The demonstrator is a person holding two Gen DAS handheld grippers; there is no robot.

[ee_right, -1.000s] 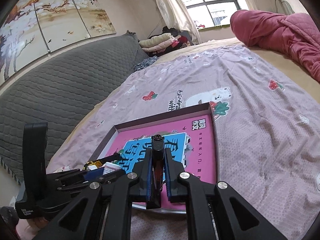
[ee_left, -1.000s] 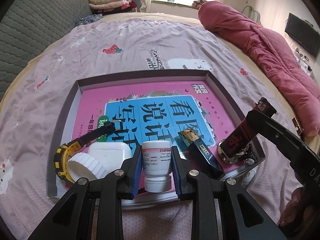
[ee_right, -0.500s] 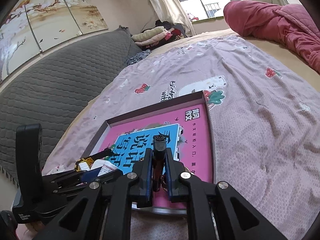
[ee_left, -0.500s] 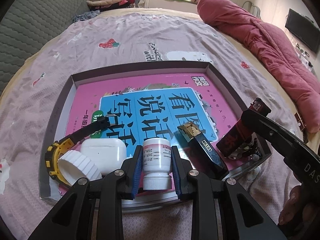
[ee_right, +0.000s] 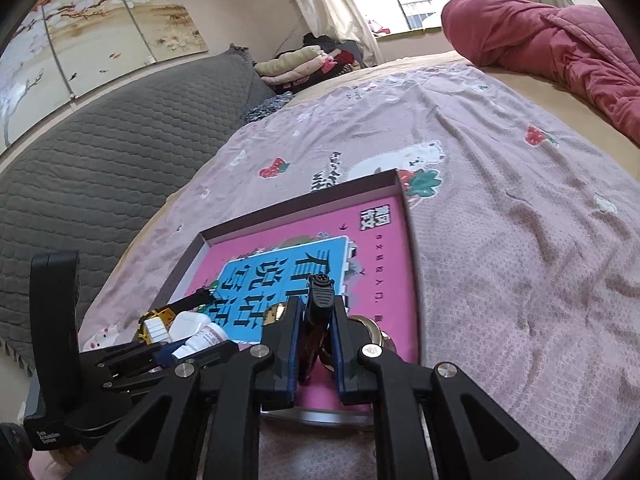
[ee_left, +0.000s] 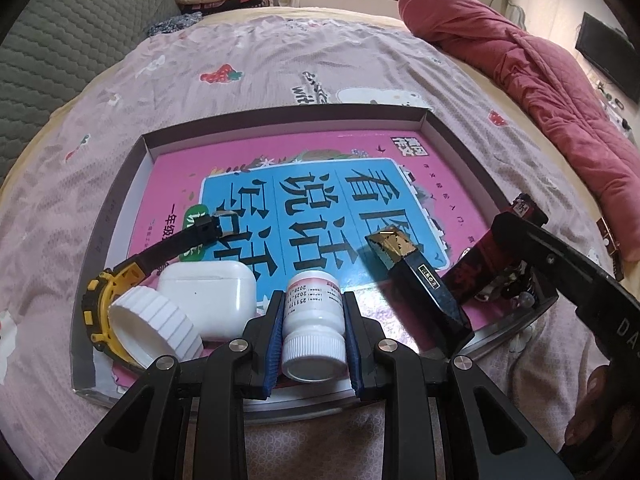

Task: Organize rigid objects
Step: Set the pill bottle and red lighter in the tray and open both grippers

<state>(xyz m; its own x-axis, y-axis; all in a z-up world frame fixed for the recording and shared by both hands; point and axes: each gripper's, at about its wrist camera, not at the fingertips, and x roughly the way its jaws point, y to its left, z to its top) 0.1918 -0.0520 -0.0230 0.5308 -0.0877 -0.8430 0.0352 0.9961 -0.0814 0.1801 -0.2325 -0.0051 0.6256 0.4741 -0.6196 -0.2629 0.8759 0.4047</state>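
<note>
Earbud case (ee_left: 208, 300), lid (ee_left: 154, 330) crowd bottle (ee_left: 314, 320).

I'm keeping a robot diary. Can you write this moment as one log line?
left gripper: shut on pill bottle | right gripper: shut on lighter | both over tray | in tray: book, watch, earbud case

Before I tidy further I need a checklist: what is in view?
shallow box tray: one, dark-rimmed, on the bedsheet
pink and blue book: one, flat in tray
white pill bottle: one, between left fingers
white ribbed cap: one, tray's near left corner
white earbud case: one, beside cap
yellow and black watch: one, behind cap
black and gold box: one, right of bottle
dark red lighter: one, between right fingers
left gripper: shut on bottle
right gripper: shut on lighter
</note>
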